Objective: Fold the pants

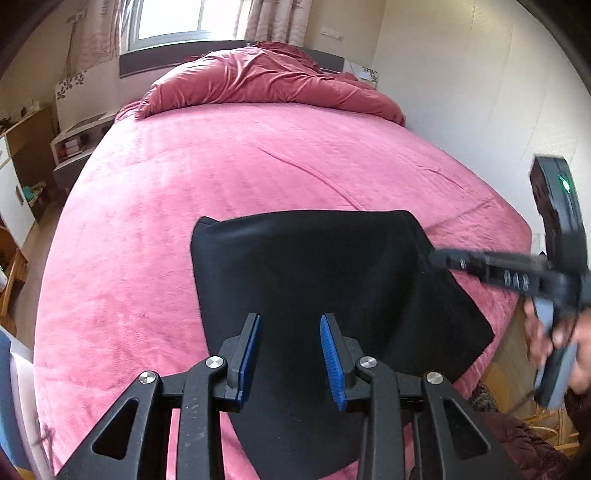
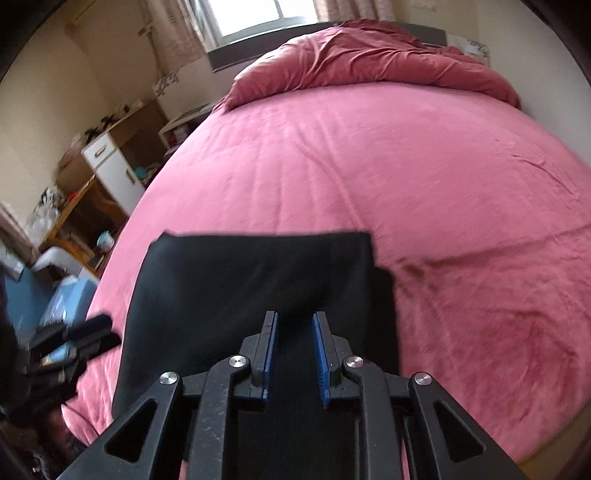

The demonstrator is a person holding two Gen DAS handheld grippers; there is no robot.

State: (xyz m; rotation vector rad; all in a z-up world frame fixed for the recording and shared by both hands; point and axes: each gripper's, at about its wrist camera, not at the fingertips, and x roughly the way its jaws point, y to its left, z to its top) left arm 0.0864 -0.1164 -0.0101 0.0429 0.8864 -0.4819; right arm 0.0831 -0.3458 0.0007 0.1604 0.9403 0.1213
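Black pants (image 1: 314,258) lie folded into a compact slab on the pink bed sheet (image 1: 184,166), near the bed's front edge. My left gripper (image 1: 290,319) hovers over their near part, open, its blue pads (image 1: 332,354) well apart with only the cloth below showing in the gap. My right gripper (image 1: 437,258) reaches in from the right, its tips at the pants' right edge. In the right wrist view the pants (image 2: 240,273) lie under my right gripper (image 2: 294,314), whose pads stand narrowly apart, open, pinching nothing. My left gripper (image 2: 92,332) appears blurred at the left.
A crumpled red duvet (image 1: 266,81) is heaped at the head of the bed under the window (image 1: 173,18). A nightstand (image 1: 74,140) and a wooden desk (image 2: 92,177) stand along the left side. A white wall (image 1: 461,110) borders the right. A hand (image 1: 550,332) holds the right gripper.
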